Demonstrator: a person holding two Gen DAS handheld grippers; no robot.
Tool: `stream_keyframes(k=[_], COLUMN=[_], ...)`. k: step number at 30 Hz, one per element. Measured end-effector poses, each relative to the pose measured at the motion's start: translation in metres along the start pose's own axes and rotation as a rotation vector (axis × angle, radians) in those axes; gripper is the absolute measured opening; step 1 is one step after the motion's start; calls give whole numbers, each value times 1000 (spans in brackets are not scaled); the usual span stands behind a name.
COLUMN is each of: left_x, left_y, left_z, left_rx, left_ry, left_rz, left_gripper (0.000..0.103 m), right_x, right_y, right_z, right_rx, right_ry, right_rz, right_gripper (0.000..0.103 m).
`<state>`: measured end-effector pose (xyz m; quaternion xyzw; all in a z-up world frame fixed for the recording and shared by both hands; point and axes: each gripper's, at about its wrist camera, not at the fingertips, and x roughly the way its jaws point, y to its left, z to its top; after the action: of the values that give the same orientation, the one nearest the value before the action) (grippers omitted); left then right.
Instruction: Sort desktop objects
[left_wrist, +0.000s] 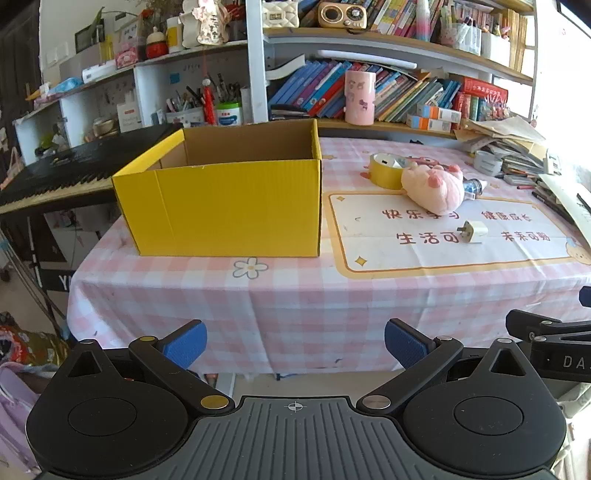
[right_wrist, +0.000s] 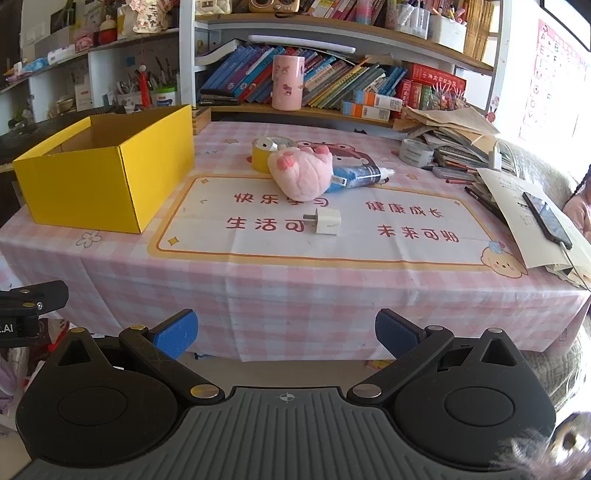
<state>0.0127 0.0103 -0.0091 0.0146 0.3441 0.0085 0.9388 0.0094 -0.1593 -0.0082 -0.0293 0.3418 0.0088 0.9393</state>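
An open yellow cardboard box stands on the left of the table, nothing visible inside it. On the printed mat lie a white charger plug, a pink plush toy, a yellow tape roll and a blue tube. My left gripper hangs open in front of the table's near edge, nothing between its blue pads. My right gripper is likewise open and holds nothing, short of the table.
A pink checked cloth covers the table. Stacked papers, a grey tape roll and a phone crowd the right side. Bookshelves with a pink cup stand behind. A keyboard sits left of the box.
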Motion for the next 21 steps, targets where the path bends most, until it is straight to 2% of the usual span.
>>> stream_keyframes(k=[21], left_x=[-2], left_y=[5], left_z=[-1], left_rx=[8], left_ry=[-2], left_rz=[-2], left_gripper=[103], right_x=[-1], right_y=[2], right_z=[1], right_rx=[-4], right_ry=[-7], right_rz=[9], right_gripper=[103])
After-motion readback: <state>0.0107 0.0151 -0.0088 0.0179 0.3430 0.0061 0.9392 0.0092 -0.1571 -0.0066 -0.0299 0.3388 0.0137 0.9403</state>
